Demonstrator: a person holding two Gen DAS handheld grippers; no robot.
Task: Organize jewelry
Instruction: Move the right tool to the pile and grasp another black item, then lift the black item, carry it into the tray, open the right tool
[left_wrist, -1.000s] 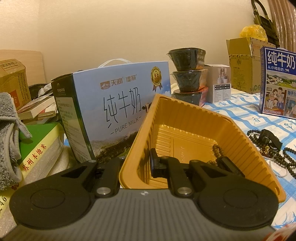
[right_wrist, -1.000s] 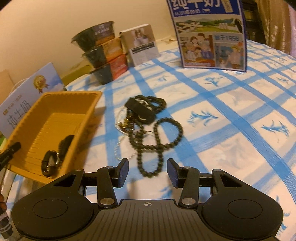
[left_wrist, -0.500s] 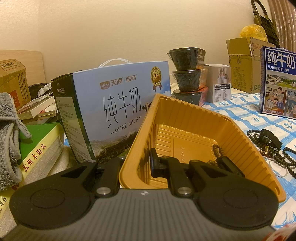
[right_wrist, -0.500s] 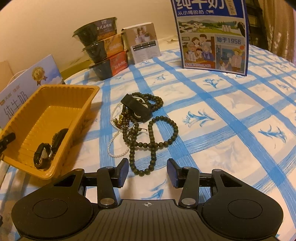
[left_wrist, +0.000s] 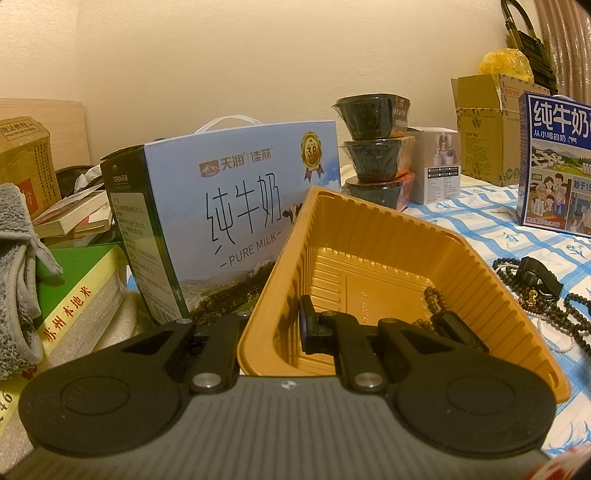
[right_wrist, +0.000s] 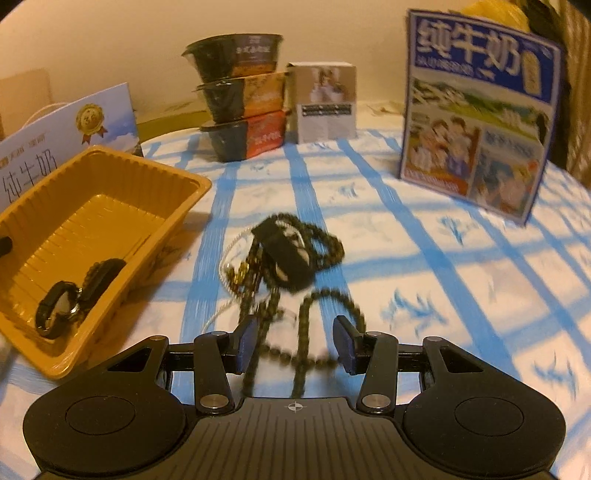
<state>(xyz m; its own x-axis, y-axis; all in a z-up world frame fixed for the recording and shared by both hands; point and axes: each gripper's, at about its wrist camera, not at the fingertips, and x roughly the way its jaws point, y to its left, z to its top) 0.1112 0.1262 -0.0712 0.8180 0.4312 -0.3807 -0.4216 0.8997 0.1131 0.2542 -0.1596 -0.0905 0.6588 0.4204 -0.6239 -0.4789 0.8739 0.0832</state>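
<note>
My left gripper (left_wrist: 269, 332) is shut on the near wall of the yellow plastic tray (left_wrist: 369, 229), one finger outside and one inside. A black watch (right_wrist: 55, 310) and a dark bead bracelet (right_wrist: 99, 273) lie in the tray (right_wrist: 177, 206). To its right, on the blue-checked cloth, is a tangle of jewelry (right_wrist: 284, 258): a black strap, dark bead strings, a pearl strand and a gold charm. My right gripper (right_wrist: 295, 343) hangs open just over the near end of the tangle, where a dark bead loop (right_wrist: 325, 295) runs between its fingers without the pads pressing on it.
A blue milk carton (right_wrist: 476, 122) stands at the back right. Three stacked black bowls (right_wrist: 240, 99) and a small white box (right_wrist: 325, 103) stand behind the pile. A pale blue milk box (left_wrist: 229, 218), books (left_wrist: 77, 295) and a grey cloth (left_wrist: 18, 266) crowd the tray's left.
The right gripper has come closer to the jewelry tangle and rolled, so the near bead strands now lie between its fingers. The left gripper and the tray have not moved.
</note>
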